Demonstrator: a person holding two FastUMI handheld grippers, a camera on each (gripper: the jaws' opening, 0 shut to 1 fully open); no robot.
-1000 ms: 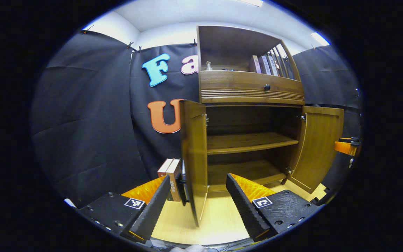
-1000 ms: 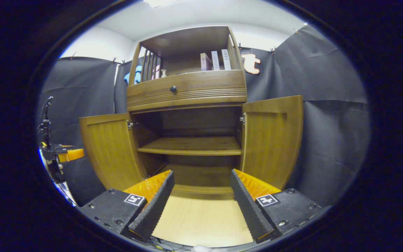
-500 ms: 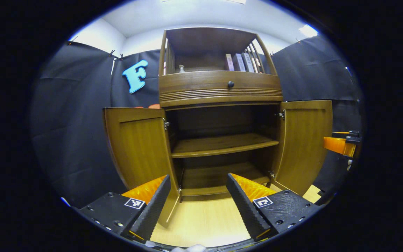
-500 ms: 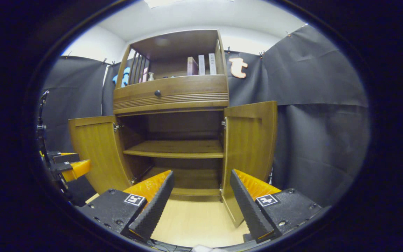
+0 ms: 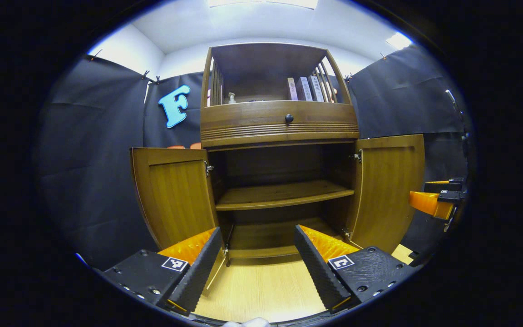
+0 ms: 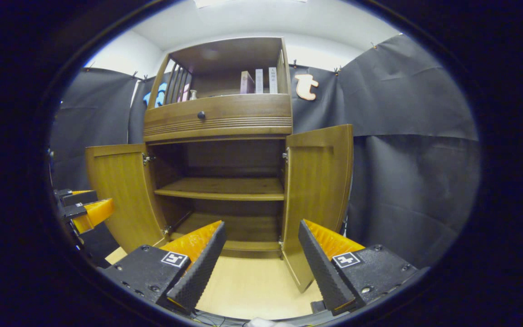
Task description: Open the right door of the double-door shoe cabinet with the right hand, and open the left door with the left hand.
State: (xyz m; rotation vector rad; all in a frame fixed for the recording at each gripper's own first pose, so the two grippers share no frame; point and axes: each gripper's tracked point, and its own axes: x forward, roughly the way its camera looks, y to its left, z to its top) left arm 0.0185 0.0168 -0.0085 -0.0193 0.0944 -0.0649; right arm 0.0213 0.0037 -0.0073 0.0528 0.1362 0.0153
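The wooden shoe cabinet [image 5: 279,120] stands ahead with both lower doors swung wide. In the left gripper view its left door [image 5: 173,193] and right door [image 5: 388,186] flank an inner shelf [image 5: 284,194] that holds nothing. My left gripper [image 5: 257,263] is open, short of the cabinet, touching nothing. The right gripper [image 5: 434,200] shows at that view's right edge. In the right gripper view the left door [image 6: 118,190] and right door [image 6: 318,190] stand open too. My right gripper [image 6: 261,261] is open and holds nothing. The left gripper [image 6: 82,209] shows at the left edge.
A drawer with a round knob [image 5: 289,118] sits above the doors. Books [image 5: 307,88] and a small bottle [image 5: 231,97] stand on the top shelf. Light wooden floor [image 5: 261,290] lies before the cabinet, black cloth walls on both sides.
The left gripper view has swung from the left door's edge to face the cabinet squarely and backed off a little. The right gripper view has drifted right, with the right door swung out further toward it.
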